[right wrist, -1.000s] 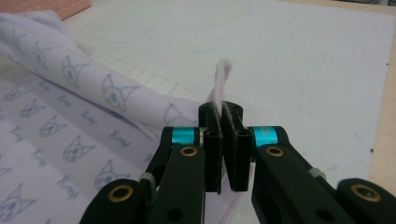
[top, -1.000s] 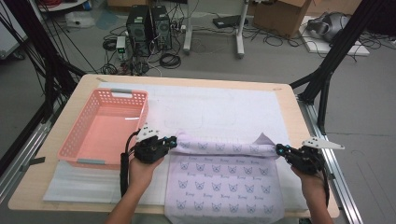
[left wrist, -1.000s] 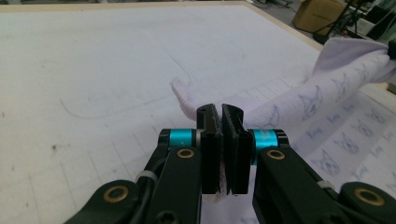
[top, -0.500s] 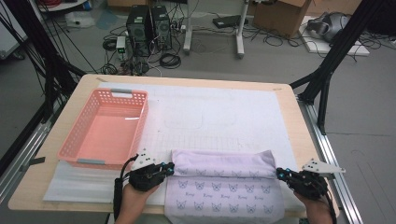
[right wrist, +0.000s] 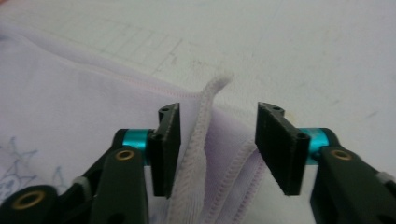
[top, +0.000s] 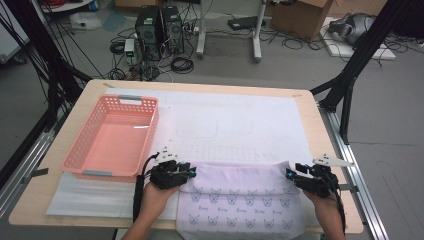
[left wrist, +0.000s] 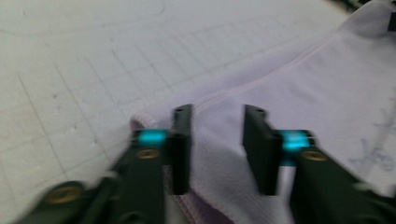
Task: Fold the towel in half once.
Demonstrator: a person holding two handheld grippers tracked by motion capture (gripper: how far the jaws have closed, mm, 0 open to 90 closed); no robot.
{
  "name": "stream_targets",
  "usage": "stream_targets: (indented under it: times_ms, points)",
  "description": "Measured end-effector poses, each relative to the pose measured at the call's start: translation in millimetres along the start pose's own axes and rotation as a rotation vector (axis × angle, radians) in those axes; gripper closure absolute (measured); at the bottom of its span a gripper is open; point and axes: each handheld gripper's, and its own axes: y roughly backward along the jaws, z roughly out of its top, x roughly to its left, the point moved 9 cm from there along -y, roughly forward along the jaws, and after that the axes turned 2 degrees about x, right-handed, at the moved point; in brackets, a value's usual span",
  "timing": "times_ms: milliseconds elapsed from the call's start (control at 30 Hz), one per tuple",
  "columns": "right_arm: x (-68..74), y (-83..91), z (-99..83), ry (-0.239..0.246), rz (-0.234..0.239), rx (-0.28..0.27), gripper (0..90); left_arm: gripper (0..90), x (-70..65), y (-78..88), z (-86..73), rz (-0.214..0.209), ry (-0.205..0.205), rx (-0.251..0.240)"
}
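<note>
A pale lilac cloth (top: 240,197) printed with small cat faces lies folded at the table's near edge. My left gripper (top: 187,172) rests at its far left corner and my right gripper (top: 292,175) at its far right corner. In the left gripper view the left gripper (left wrist: 217,112) has just been opening; the cloth (left wrist: 303,79) lies slack between the parted jaws. In the right gripper view the right gripper (right wrist: 217,109) has also just been opening. A raised hem of the cloth (right wrist: 70,93) stands between its jaws and touches neither pad.
A pink plastic basket (top: 80,150) stands at the left of the table, close to my left hand. A white gridded mat (top: 240,115) covers the tabletop beyond the cloth. Black frame posts, cables and computer cases stand on the floor behind.
Both hands came toward the near edge and lower, laying the cloth's upper edge down flat. Both grippers' jaws have parted from the cloth corners.
</note>
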Motion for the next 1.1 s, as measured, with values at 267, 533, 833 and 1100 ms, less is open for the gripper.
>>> stream_targets:
  times_ms: [267, 533, 833, 1100]
  points:
    - [8.2, 24.9, -9.1, 0.043, 0.037, -0.050, 86.7, 89.7, -8.4, 30.5, 3.2, -0.030, -0.021, -0.107]
    - [18.8, 51.8, -28.7, 0.058, 0.089, -0.073, 86.4, 88.4, -12.4, 50.5, -8.0, -0.049, -0.014, -0.139]
    - [14.3, 37.5, -29.2, 0.048, 0.074, -0.041, 86.3, 61.8, -2.4, 7.0, 2.1, -0.029, 0.002, -0.034]
    - [14.1, 36.5, -28.3, 0.051, 0.080, -0.040, 86.3, 86.7, -10.2, 4.5, -1.5, 0.011, -0.029, -0.008]
